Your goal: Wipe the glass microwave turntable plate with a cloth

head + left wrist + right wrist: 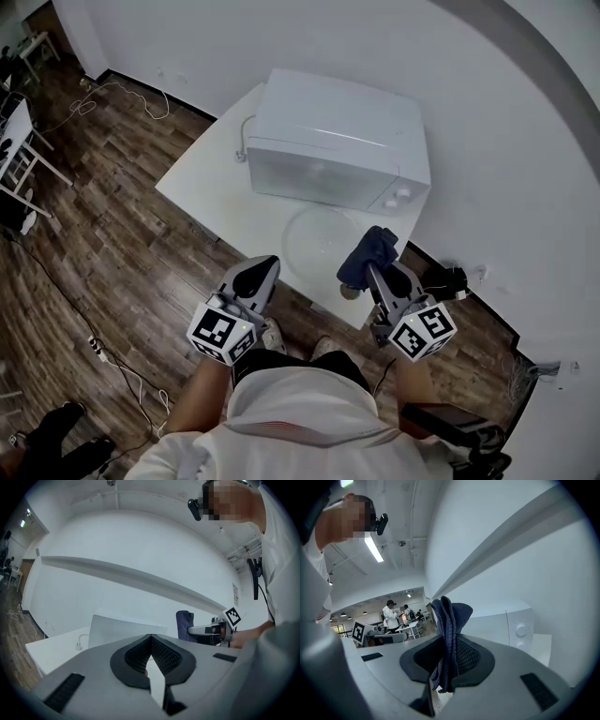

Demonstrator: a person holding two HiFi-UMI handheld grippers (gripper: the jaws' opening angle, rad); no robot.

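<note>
- We see a round, clear glass turntable plate (317, 246) lying flat on the smooth white table (211, 183), just in front of the boxy white microwave (337, 141).
- Our right gripper (373, 269) is clamped on a soft, dark blue woven cloth (370, 248), which is bunched in folds in front of the microwave's dial end, at the plate's edge.
- Our left gripper (265, 270), its ribbed jaws together on nothing, is in front of the microwave's other end, near the plate.

The glass plate (317, 246) looks clear and glossy, the cloth (447, 630) matt and seemingly knitted, the floor (122, 244) wood-grained.
</note>
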